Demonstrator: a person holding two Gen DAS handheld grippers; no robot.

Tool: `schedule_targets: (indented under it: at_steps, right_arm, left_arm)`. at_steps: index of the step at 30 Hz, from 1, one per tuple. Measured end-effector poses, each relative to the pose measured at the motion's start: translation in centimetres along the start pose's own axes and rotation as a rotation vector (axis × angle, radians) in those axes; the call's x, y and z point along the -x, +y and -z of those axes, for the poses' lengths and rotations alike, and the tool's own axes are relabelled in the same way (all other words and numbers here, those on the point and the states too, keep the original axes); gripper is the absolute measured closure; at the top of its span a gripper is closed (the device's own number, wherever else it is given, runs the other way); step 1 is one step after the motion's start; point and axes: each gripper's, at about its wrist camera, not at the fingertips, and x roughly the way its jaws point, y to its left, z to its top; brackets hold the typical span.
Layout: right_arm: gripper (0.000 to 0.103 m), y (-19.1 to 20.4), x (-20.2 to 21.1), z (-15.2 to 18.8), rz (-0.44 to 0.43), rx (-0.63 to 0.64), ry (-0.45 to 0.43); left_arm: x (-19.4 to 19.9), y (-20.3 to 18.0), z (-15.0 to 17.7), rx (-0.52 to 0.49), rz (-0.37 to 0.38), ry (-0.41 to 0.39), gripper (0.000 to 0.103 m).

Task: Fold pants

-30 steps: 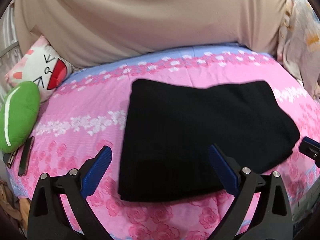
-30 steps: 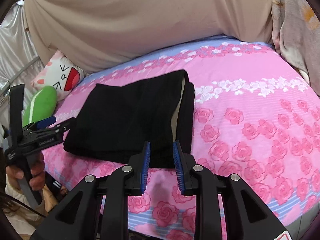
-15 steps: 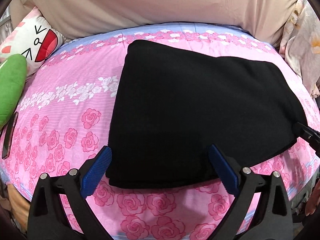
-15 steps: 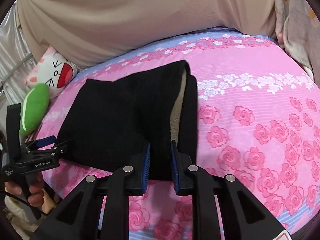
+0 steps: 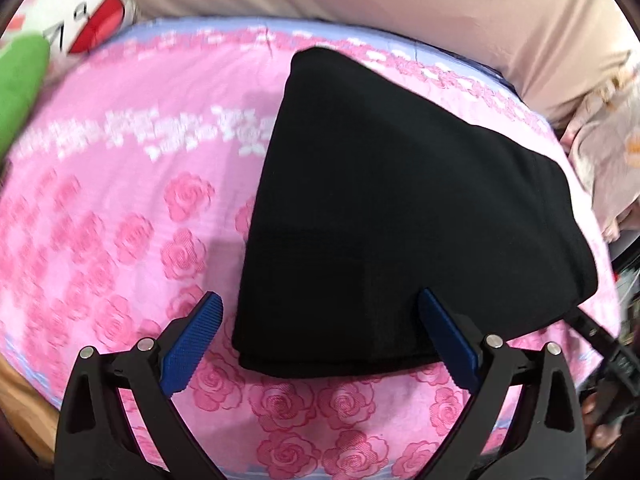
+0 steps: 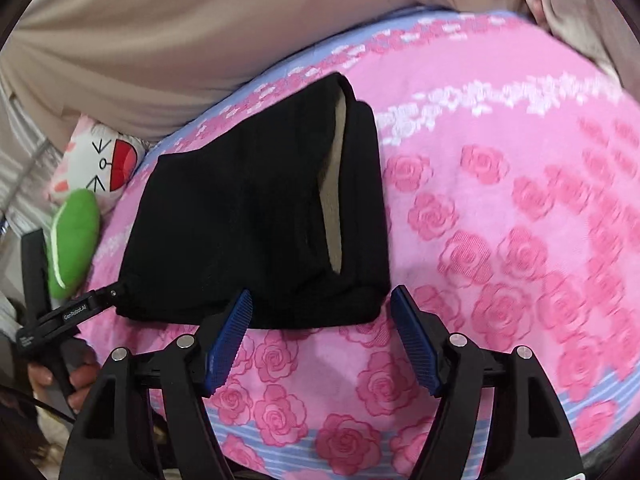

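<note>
The black pants (image 5: 400,208) lie folded into a thick rectangle on the pink rose bedsheet (image 5: 120,216). My left gripper (image 5: 320,344) is open, its blue pads either side of the fold's near left corner. My right gripper (image 6: 322,336) is open at the near right corner of the pants (image 6: 256,216), where a beige lining strip (image 6: 334,184) shows in the waist opening. The left gripper also shows in the right wrist view (image 6: 96,300), touching the pants' left edge.
A white cartoon-face pillow (image 6: 104,160) and a green cushion (image 6: 74,236) lie at the bed's left end. A beige curtain (image 6: 200,32) hangs behind the bed. Patterned bedding (image 5: 608,148) is piled at the right. The bed's near edge (image 6: 280,452) runs below my fingers.
The right gripper has opened from nearly shut. Both grippers have moved closer to the near edge of the pants. The left view has swung right.
</note>
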Motion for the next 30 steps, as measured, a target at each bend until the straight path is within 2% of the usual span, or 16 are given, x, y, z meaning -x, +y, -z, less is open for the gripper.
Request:
schedule_targets:
  at_steps: [9,14,19,24,27,29,30]
  right_arm:
    - [0.016,0.3,-0.5,-0.3,-0.074,-0.021,0.021]
    - [0.015,0.1,-1.2,-1.0,-0.115,-0.059,0.022]
    - [0.015,-0.8,-2.1,-2.2,-0.19,-0.112,0.013]
    - [0.014,-0.4,-3.4,-3.4,-0.213,-0.104,0.008]
    - [0.014,-0.3,-3.9,-3.9,-0.229,-0.103,-0.002]
    - [0.017,-0.1,-4.1,-4.0,-0.218,-0.091,-0.024]
    - [0.021,0.2,-4.3,-4.0,-0.205,-0.076,-0.031]
  left_arm:
    - [-0.7,1.4,-0.8,0.054,0.204,0.042,0.005]
    - [-1.9,2.4,-2.1,0.087,0.293,0.074,0.005]
    - [-2.7,2.0,-3.2,0.039,0.288,0.053,0.005]
    - [-3.1,0.7,-3.3,-0.028,0.235,0.014,0.005]
    - [-3.4,0.4,-3.5,-0.05,0.237,-0.011,0.005]
    - [-3.6,0.2,-3.6,-0.062,0.24,-0.025,0.005]
    - [-3.7,0.1,-3.7,-0.067,0.244,-0.035,0.005]
